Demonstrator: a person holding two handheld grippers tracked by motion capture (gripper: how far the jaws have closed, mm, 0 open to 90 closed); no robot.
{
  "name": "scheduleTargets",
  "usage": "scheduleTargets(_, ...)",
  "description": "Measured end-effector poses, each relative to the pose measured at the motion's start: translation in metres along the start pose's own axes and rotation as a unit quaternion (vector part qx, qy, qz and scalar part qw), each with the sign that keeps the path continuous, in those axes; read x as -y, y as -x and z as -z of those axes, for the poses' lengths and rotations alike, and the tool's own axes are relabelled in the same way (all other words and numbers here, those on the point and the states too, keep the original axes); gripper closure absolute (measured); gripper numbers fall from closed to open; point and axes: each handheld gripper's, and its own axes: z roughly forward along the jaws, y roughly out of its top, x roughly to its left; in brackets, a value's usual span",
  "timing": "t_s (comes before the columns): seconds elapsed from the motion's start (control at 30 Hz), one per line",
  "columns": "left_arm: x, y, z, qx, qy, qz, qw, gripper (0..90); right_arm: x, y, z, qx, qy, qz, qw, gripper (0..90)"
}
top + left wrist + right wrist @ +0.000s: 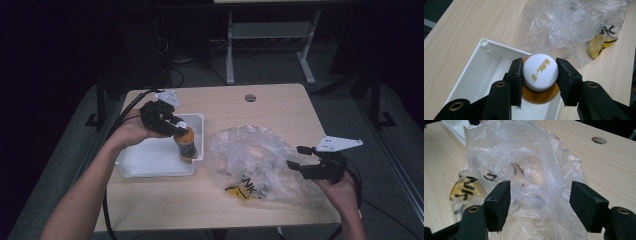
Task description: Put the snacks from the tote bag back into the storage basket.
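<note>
So the left gripper is clamped on the white cap of a small orange bottle, one black pad pressed against each side of the cap, gold lettering facing up at the camera. In the high view the bottle is held upright at the right-hand end of the white tray, its base low inside the tray just by the right wall; whether it's actually resting on the tray floor can't be told.

The right gripper is held with its jaws spread wide apart, nothing pinched, and the crumpled clear plastic bag is bunched up in the gap between them. Contact with the pads can't really be made out.

The bag is seen lying just right of the tray, pretty much against its corner, with a yellow patch and black lettering showing through at its near edge. Everything's sat on a light wooden table, and a round cable hole is found beyond the tray, toward the far edge.
</note>
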Motion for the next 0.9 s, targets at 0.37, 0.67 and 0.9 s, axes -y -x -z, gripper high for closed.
scheduleTargets(0.37,0.008,-0.003,-0.011,0.006,-0.001,0.009,0.9999,59.2,0.0,-0.001,-0.001,-0.001,-0.002,0.001,1.0,32.6)
scheduleTargets(0.67,0.011,-0.001,-0.022,0.01,-0.006,0.013,0.9998,59.2,0.0,0.0,-0.003,-0.004,-0.003,0.0,1.0,32.6)
scheduleTargets(0.9,0.012,-0.002,-0.026,0.018,-0.01,0.015,0.9997,59.1,0.0,0.0,-0.003,-0.006,-0.002,0.002,1.0,32.6)
